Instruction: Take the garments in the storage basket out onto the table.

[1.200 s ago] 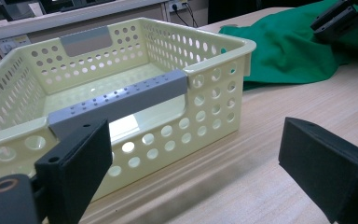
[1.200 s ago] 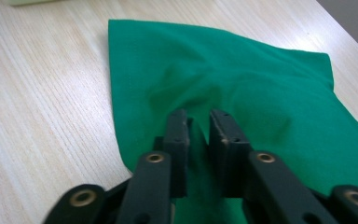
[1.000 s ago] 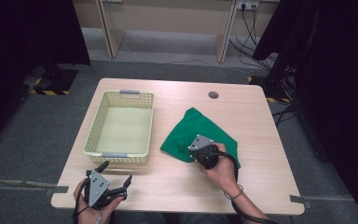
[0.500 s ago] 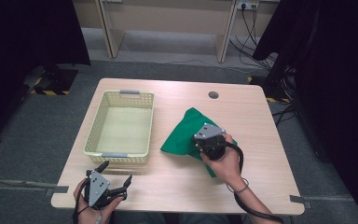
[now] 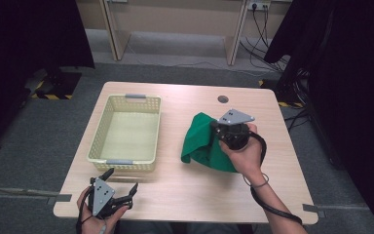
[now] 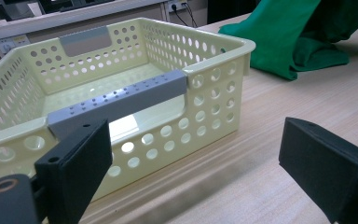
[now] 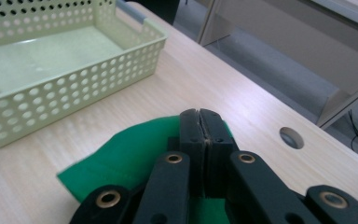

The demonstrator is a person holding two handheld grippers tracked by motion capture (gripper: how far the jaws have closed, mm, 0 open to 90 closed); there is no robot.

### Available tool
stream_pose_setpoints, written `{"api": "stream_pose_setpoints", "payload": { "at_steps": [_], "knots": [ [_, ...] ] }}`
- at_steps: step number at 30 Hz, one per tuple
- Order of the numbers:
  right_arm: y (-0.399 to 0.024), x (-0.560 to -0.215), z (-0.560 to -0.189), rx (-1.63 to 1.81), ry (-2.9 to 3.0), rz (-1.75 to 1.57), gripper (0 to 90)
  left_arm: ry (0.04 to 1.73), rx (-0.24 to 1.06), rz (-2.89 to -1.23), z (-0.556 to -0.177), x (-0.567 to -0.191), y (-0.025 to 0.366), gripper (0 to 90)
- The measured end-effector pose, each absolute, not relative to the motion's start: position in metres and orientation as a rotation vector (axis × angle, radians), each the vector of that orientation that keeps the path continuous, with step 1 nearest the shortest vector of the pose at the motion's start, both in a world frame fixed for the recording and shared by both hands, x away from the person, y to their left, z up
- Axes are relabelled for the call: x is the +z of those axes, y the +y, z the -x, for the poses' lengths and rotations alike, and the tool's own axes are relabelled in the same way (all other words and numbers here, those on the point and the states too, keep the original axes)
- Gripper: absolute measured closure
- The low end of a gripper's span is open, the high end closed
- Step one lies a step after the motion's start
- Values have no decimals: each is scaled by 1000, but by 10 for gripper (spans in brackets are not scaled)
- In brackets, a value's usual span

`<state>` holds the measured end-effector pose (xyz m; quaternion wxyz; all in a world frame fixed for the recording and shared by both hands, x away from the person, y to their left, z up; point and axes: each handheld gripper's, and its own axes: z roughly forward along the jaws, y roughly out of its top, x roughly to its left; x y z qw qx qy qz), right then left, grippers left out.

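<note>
Clenched on a fold of the green cloth, the right gripper has risen since a second ago, peeling the cloth off the table right of the basket, likely its destination, while the left gripper waits open at the near-left edge.

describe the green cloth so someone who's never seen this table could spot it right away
On the light wooden table, look right of the pale yellow perforated basket. The green cloth lies there in a crumpled heap, pinched in the shut right claw. It is the one soft, deep green thing on the tabletop.
</note>
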<state>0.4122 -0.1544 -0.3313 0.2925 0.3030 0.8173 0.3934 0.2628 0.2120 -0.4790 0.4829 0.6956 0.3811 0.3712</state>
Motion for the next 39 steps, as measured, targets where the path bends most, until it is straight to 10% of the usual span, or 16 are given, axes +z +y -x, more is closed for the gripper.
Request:
{"api": "stream_pose_setpoints", "payload": {
  "at_steps": [39],
  "knots": [
    [-245,-372,-449,912,1982,-1291,888,925,911,-1700,-263,-479,211,87]
  ]
}}
